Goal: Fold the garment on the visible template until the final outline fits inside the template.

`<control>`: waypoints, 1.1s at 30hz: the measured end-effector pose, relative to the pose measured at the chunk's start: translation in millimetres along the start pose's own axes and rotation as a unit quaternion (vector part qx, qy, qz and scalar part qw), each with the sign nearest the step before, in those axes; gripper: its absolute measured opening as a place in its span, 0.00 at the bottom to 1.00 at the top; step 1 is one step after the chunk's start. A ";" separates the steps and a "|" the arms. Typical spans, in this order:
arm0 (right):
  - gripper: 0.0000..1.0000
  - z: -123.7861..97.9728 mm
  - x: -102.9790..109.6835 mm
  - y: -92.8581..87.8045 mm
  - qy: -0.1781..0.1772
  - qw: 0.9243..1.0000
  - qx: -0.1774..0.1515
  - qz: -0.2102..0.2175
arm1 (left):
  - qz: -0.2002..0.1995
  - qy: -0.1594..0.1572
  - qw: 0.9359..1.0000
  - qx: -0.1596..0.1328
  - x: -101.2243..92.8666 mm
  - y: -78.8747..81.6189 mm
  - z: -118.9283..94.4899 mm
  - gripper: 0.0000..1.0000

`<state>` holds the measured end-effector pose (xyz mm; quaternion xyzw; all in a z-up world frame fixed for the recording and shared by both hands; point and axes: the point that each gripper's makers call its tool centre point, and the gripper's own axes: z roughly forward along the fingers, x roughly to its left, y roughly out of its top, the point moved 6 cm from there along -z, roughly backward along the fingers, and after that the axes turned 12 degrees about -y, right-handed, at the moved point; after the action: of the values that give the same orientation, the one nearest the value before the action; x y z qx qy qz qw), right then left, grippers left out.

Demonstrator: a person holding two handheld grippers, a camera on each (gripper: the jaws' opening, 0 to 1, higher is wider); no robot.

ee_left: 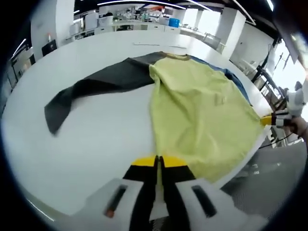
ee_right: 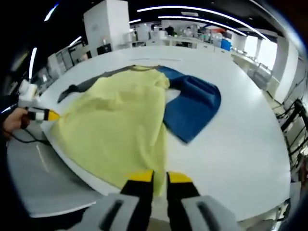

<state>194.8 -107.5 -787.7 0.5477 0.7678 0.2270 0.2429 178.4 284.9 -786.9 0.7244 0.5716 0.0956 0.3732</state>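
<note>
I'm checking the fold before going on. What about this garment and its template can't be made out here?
- Template: no outline is visible on the white table in either view; the yellow body may cover it.
- Blue sleeve: in the left gripper view, mostly hidden behind the yellow body.
- Dark sleeve: in the right gripper view, only a sliver.

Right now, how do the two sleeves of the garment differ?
The dark grey sleeve lies stretched out long and flat, tapering to its cuff; the blue sleeve is bent back on itself, forming a broader bunch. They differ in colour. Both spread from the yellow body onto the white table.
</note>
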 end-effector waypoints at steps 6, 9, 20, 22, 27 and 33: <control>0.36 -0.2 3.8 9.8 0.018 1.000 -0.021 0.008 | 0.014 -0.021 0.999 -0.033 -4.7 14.8 -1.9 0.23; 0.43 -0.8 5.2 19.2 0.031 0.998 -0.039 0.024 | 0.027 -0.023 0.998 -0.042 -6.1 24.2 -3.2 0.32; 0.63 -1.6 12.3 57.5 0.084 0.989 -0.094 0.082 | 0.050 -0.045 0.996 -0.064 -3.9 43.3 1.8 0.52; 0.64 0.6 10.9 64.0 0.086 0.988 -0.099 0.085 | 0.050 -0.047 0.995 -0.069 -2.1 47.6 3.4 0.54; 0.65 8.5 8.0 82.1 0.091 0.986 -0.110 0.091 | 0.048 -0.046 0.995 -0.076 4.0 59.6 6.9 0.58; 0.66 24.1 5.7 103.7 0.095 0.985 -0.118 0.087 | 0.053 -0.039 0.994 -0.087 12.9 73.7 14.6 0.60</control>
<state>284.0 -69.3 -743.5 0.5562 0.7046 0.3869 0.2110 246.7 285.2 -753.0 0.7216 0.5071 0.1359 0.4513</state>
